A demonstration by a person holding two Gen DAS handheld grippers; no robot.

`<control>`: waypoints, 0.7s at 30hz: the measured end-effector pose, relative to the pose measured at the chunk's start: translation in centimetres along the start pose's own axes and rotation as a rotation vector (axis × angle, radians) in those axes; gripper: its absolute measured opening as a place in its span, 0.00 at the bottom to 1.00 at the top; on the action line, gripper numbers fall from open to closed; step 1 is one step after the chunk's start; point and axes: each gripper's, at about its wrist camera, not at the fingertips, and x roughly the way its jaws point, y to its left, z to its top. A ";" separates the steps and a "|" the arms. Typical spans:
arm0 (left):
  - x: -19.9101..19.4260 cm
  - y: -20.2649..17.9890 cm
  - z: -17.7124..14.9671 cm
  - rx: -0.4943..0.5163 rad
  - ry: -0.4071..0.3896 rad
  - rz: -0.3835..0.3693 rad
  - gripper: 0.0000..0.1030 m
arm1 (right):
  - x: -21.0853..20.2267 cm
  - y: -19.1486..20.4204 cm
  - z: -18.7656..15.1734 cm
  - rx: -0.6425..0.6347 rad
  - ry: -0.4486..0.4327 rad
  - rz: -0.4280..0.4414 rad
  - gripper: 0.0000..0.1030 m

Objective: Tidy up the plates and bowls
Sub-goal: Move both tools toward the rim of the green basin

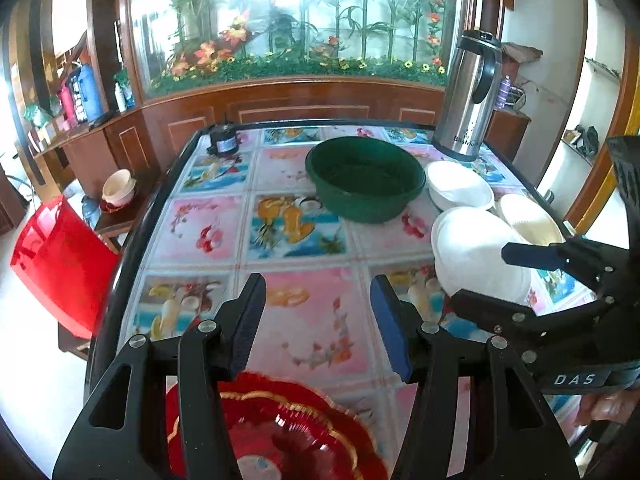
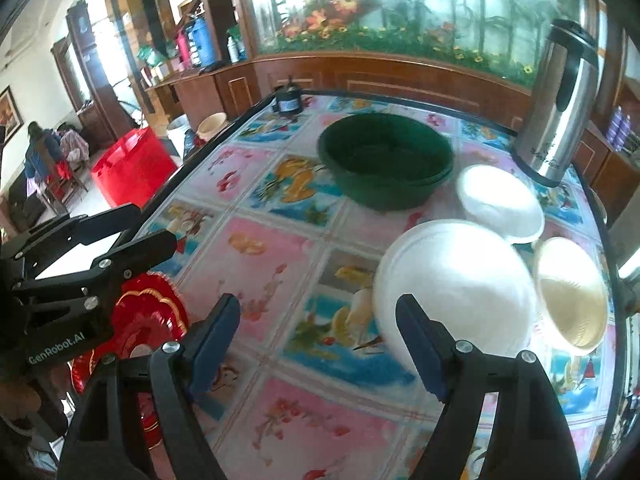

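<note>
Two grippers poised over a fruit-print table (image 1: 312,308) set with bowls and plates.

Left gripper (image 1: 318,312) spread wide and holding nothing, above a red gold-rimmed plate (image 1: 288,432) at the near edge; right gripper (image 2: 318,344) likewise parted and unladen, just short of a white bowl (image 2: 456,280) near the right edge. Beside it, a cream bowl (image 2: 572,300) and a second white bowl (image 2: 500,200); toward the far edge, a green basin (image 2: 384,160) and steel flask (image 2: 560,108).

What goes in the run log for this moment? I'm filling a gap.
left hand-held gripper: open, above red plate | right hand-held gripper: open, at white plate | green basin: empty
</note>
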 end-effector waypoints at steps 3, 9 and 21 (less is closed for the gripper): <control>0.8 -0.9 0.9 0.009 0.000 0.002 0.53 | 0.0 -1.2 0.8 0.016 -0.007 -0.007 0.78; 2.5 -2.2 3.1 0.013 -0.010 0.024 0.53 | 0.5 -3.4 2.7 0.039 -0.019 -0.023 0.78; 7.1 -2.7 6.5 0.003 -0.009 0.068 0.53 | 3.0 -6.5 5.1 0.084 0.007 -0.031 0.78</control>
